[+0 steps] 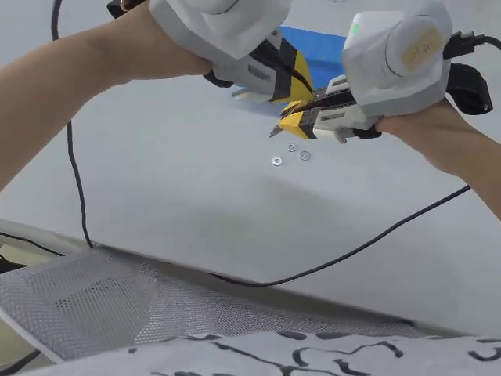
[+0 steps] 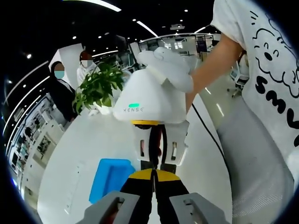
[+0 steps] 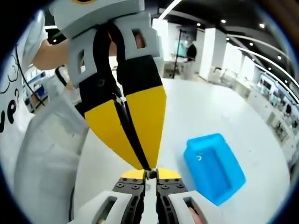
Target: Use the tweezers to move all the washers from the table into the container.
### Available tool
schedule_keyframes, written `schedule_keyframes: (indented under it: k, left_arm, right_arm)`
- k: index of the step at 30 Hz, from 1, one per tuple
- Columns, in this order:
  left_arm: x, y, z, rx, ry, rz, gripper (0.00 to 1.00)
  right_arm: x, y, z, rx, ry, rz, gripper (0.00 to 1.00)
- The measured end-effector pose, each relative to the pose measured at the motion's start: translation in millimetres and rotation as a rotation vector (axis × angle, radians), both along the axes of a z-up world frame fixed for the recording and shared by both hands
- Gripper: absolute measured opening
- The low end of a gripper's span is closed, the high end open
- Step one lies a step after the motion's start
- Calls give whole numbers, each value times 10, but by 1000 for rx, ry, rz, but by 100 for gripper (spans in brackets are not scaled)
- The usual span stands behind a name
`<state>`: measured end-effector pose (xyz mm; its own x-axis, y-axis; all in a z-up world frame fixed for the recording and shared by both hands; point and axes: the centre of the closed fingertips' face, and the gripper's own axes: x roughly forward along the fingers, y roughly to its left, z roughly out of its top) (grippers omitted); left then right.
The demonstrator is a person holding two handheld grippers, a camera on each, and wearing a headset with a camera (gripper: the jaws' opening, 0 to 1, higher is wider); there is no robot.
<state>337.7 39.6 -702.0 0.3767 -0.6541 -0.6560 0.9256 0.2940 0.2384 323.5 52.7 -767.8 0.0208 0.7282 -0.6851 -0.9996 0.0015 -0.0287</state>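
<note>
Open tabletop (image 1: 172, 180) left of washers (image 1: 292, 148); cable (image 1: 352, 252) crosses nearer.

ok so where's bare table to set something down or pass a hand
Widest free patch: the table between the three washers and the cable, which borders it on the left and near side. Right of the washers is bare too. Crowded above the washers, where the left gripper and right gripper meet before the blue container.
</note>
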Motion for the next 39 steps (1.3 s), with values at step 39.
schedule_keyframes:
  k: [39]
  left_arm:
    - [-90, 199, -178, -101, 101, 133, 6]
  right_arm:
    - [-232, 115, -112, 19, 15, 30, 3]
